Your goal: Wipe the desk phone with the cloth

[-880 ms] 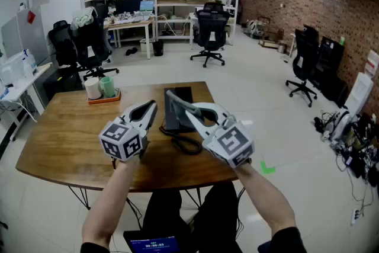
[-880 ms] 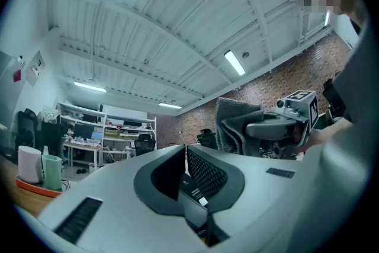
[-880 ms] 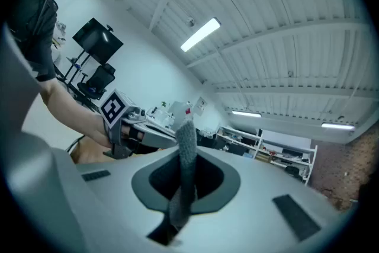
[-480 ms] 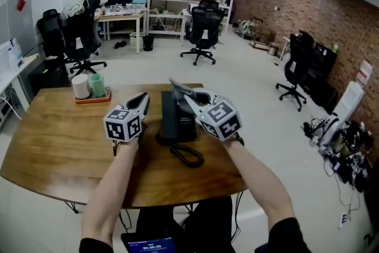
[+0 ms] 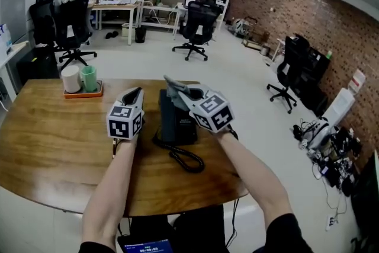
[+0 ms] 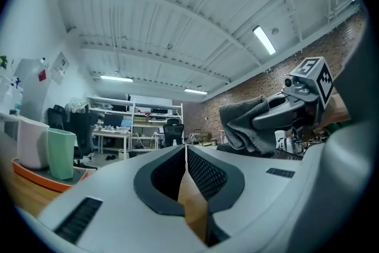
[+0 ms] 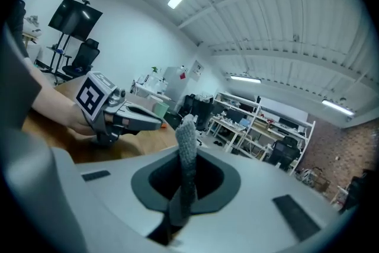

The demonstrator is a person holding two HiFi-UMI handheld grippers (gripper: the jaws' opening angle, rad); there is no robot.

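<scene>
A dark desk phone (image 5: 176,122) lies on the wooden table (image 5: 53,145), and its coiled cord (image 5: 185,158) trails toward the near edge. Over the phone's far end, my right gripper (image 5: 171,83) is shut on a grey cloth (image 5: 177,92). In the right gripper view the cloth (image 7: 188,158) stands pinched between the jaws of the right gripper (image 7: 186,148). My left gripper (image 5: 136,92) hovers just left of the phone, shut with nothing in it. Seen from the left gripper (image 6: 186,150), the cloth (image 6: 244,125) hangs from the right gripper (image 6: 278,118) above the table.
A white cup (image 5: 71,79) and a green cup (image 5: 89,77) stand on an orange tray (image 5: 83,93) at the table's far left. Office chairs (image 5: 194,25), desks and shelves fill the room behind. More chairs and cables lie along the brick wall at the right.
Both grippers have moved forward across the table. The right one carried the cloth from near the cord to the phone's far end, while the left drew up beside the phone.
</scene>
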